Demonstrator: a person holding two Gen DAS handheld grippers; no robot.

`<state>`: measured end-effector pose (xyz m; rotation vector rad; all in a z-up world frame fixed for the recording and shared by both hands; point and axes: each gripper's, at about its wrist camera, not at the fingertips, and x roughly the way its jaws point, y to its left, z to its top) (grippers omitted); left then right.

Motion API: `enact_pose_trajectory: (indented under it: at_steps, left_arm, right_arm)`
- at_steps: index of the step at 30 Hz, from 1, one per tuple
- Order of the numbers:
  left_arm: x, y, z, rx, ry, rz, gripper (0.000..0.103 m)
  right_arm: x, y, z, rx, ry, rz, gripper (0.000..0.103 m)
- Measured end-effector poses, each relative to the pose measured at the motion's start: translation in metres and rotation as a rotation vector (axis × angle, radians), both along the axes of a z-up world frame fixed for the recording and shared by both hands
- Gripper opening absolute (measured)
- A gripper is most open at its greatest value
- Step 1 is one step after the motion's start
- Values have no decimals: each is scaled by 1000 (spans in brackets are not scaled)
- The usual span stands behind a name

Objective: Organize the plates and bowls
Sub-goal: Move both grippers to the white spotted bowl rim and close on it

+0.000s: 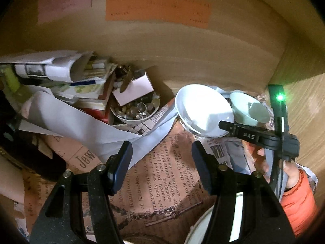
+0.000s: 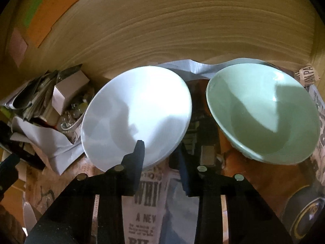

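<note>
A white bowl (image 2: 142, 105) and a pale green bowl (image 2: 264, 113) sit side by side on newspaper-print lining, against a wooden wall. My right gripper (image 2: 161, 150) is shut on the white bowl's near rim, one finger inside the bowl and the other outside below the rim. The left wrist view shows the same grip: the right gripper (image 1: 225, 125) on the white bowl (image 1: 201, 109), with the green bowl (image 1: 249, 109) behind it. My left gripper (image 1: 161, 152) hangs open over the printed lining, holding nothing. A white plate rim (image 1: 200, 221) shows at the bottom edge.
A small bowl of trinkets (image 1: 136, 111), a white box (image 1: 134, 89) and a heap of papers (image 1: 61, 71) crowd the left. A hand in an orange sleeve (image 1: 298, 199) holds the right gripper. A dark round tin (image 2: 306, 211) lies near right. Wooden walls (image 2: 182, 30) close the back and right.
</note>
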<state>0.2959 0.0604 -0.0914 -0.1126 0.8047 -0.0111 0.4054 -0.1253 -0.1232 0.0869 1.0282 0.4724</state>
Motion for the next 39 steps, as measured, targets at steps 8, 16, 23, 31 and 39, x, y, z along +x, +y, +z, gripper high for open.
enact_pose_trajectory:
  at_steps: [8, 16, 23, 31, 39]
  left_arm:
    - [32, -5, -12, -15, 79, -5, 60]
    - [54, -8, -28, 35, 137, 18, 60]
    - [68, -7, -42, 26, 206, 20, 60]
    - [74, -10, -52, 21, 232, -1, 39]
    - [80, -23, -60, 4, 260, -56, 7]
  right_arm:
    - [-15, -12, 3, 48, 57, 91, 22]
    - [-53, -10, 8, 73, 79, 229, 22]
    - [-63, -13, 9, 13, 1, 206, 24]
    - [-54, -1, 6, 12, -9, 178, 27]
    - [-56, -2, 7, 18, -32, 172, 22]
